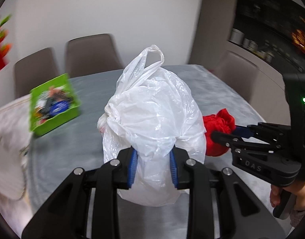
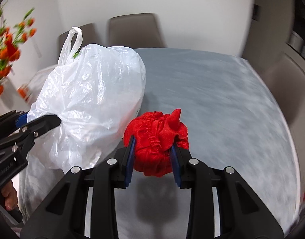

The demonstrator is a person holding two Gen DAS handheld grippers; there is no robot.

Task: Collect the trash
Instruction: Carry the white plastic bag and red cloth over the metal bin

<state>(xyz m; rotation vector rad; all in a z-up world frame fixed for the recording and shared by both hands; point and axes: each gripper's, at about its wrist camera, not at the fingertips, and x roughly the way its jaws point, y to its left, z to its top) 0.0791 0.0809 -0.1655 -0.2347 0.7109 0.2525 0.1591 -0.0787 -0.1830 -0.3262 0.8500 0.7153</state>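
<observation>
- Table (image 2: pixel 222 91): grey top w/ chairs (image 1: pixel 90 53) round the far side; it's the landmark for everything below.
- White bag (image 1: pixel 152 107): knotted, stuffed full, one handle loop sticking up. Hangs above the table's mid part, prob. clear of the top – can't be sure it isn't brushing it.
- Left gripper (image 1: pixel 153 165): clamped on the white bag's lower bunched plastic, blue pads pressing both sides.
- Red bundle (image 2: pixel 156 137): scrunched cloth-like wad, above the table's near edge, just beside the white bag on its right.
- Right gripper (image 2: pixel 153 159): clenched on the red bundle, pads squeezing it.
- Green box (image 1: pixel 54 103): full of odds & ends, on the table's left side; not held.
- Step, my read: both loads picked up, carry-off underway (bkgd blurred).
- Next: keep both grips firm, lift clear of the table edge, take to a bin – none in view.
</observation>
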